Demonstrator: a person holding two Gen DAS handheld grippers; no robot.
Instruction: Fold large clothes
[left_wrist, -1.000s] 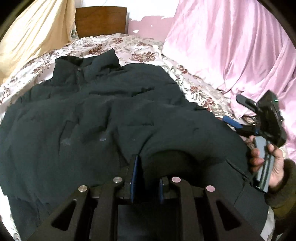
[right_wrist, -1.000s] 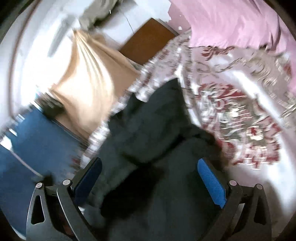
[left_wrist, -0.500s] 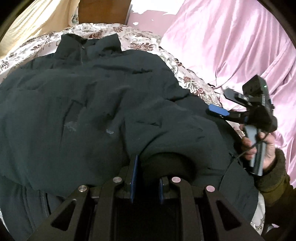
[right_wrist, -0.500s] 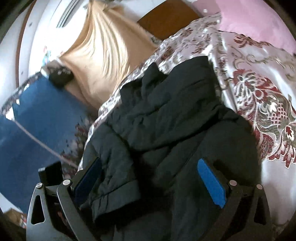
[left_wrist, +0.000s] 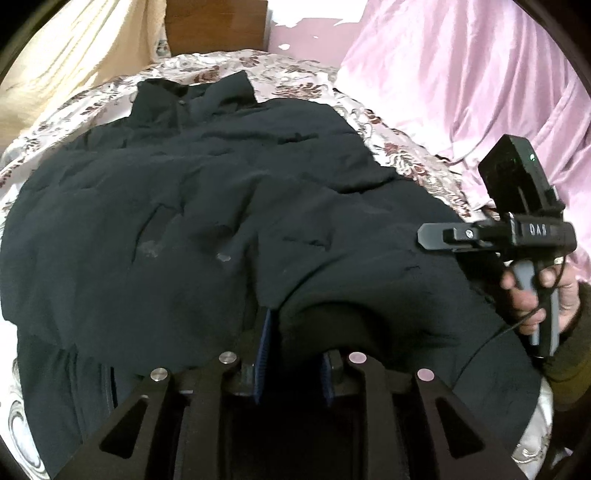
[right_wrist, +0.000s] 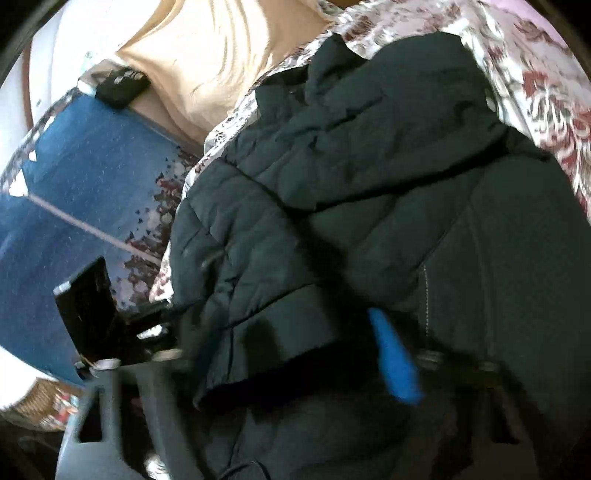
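Dark padded jacket (left_wrist: 207, 206) lies spread on floral bed cover (left_wrist: 402, 147), bulky, soft, prob. slippery; left gripper (left_wrist: 293, 354) pinches its near hem, right gripper (right_wrist: 295, 354) jaws just closing round hem fold, grip unconfirmed.

Floral-quilted bed (left_wrist: 295, 70); dark padded jacket (left_wrist: 207, 192) spread on top.

left gripper (left_wrist: 293, 354): black frame, blue pads, 4 silver round screws
right gripper (left_wrist: 428, 234): black body, white lettering, green light, grey handle, thin black cable
sleeve (left_wrist: 569, 365): dark olive, ribbed cuff
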